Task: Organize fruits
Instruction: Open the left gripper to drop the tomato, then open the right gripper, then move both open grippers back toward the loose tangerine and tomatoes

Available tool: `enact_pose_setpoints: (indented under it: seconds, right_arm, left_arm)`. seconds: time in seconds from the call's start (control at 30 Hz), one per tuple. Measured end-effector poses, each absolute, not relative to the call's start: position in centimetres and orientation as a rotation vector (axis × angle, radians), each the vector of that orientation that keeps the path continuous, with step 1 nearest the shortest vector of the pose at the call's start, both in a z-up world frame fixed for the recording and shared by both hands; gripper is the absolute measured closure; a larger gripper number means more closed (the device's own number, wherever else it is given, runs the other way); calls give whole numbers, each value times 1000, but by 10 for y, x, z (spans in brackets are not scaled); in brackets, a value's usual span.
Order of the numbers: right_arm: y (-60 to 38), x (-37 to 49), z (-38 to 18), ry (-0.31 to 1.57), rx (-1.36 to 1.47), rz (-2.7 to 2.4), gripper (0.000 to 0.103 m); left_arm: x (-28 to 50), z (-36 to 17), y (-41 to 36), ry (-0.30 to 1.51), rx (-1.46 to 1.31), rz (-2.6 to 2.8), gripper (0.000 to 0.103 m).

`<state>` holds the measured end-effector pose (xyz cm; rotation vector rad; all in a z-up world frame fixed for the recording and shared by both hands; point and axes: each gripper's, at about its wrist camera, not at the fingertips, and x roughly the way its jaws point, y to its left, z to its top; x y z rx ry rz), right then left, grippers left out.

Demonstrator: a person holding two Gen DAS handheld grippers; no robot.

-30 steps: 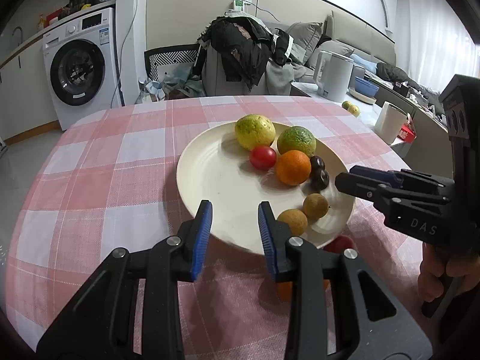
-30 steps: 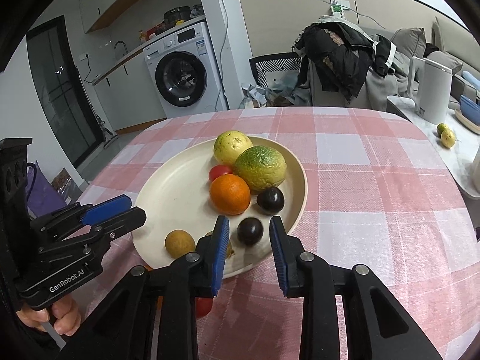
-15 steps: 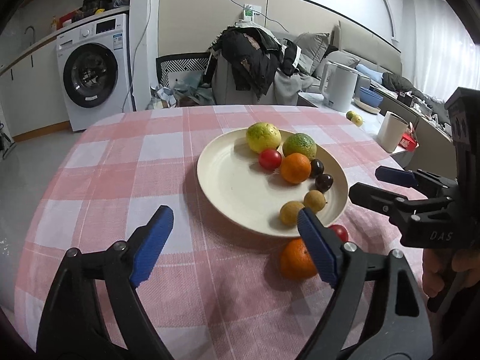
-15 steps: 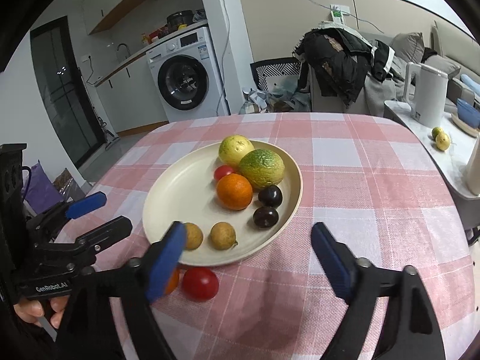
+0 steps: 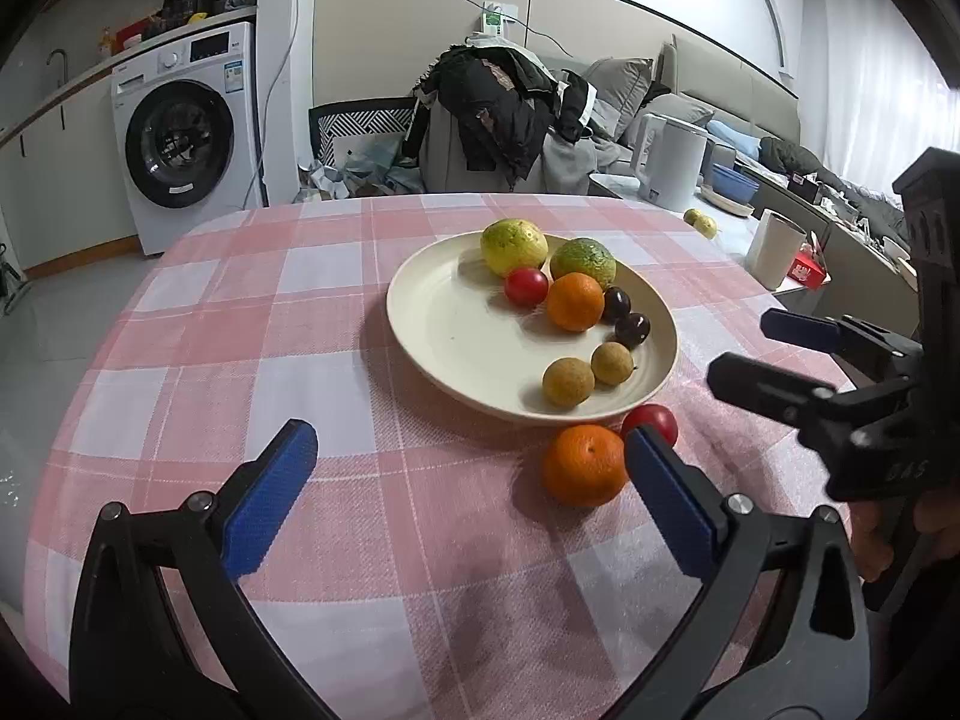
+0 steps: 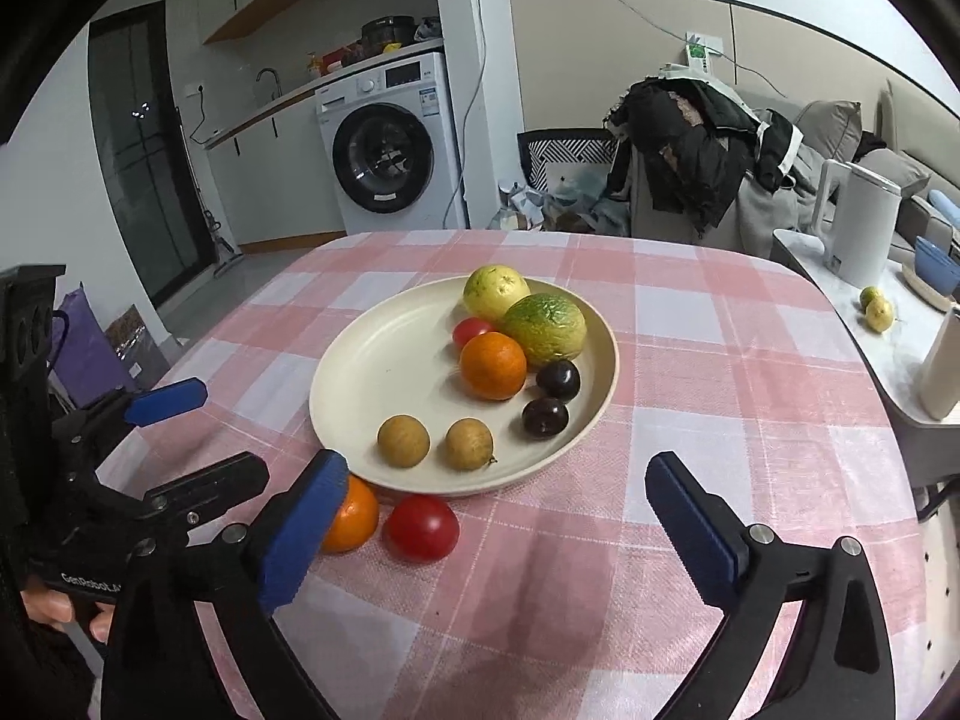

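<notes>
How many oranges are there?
2. One orange sits on the plate among the other fruit. The other orange lies on the tablecloth just off the plate's near rim, beside a loose tomato. None seem hidden.

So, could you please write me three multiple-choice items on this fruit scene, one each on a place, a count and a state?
1. Where does the loose orange lie?
A. on the plate
B. on the tablecloth beside the red tomato
C. on the side counter

2. How many fruits sit on the plate?
A. five
B. eight
C. ten

3. How do both claws stand?
A. open and empty
B. shut on fruit
C. one open, one shut

Answers: 1 B, it rests just off the plate's near rim. 2 B, eight can be counted. 3 A, the left claw and right claw have spread fingers holding nothing.
</notes>
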<state>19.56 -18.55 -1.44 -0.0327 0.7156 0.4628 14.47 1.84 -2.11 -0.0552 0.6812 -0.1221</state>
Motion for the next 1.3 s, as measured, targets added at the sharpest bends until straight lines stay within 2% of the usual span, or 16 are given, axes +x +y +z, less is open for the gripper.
enact_pose_setpoints:
  seconds: [1.3]
  right_arm:
    - [-192,187,-37,759,-59,452,0]
  left_arm:
    - [136,-30,16,699,-56,-130,1]
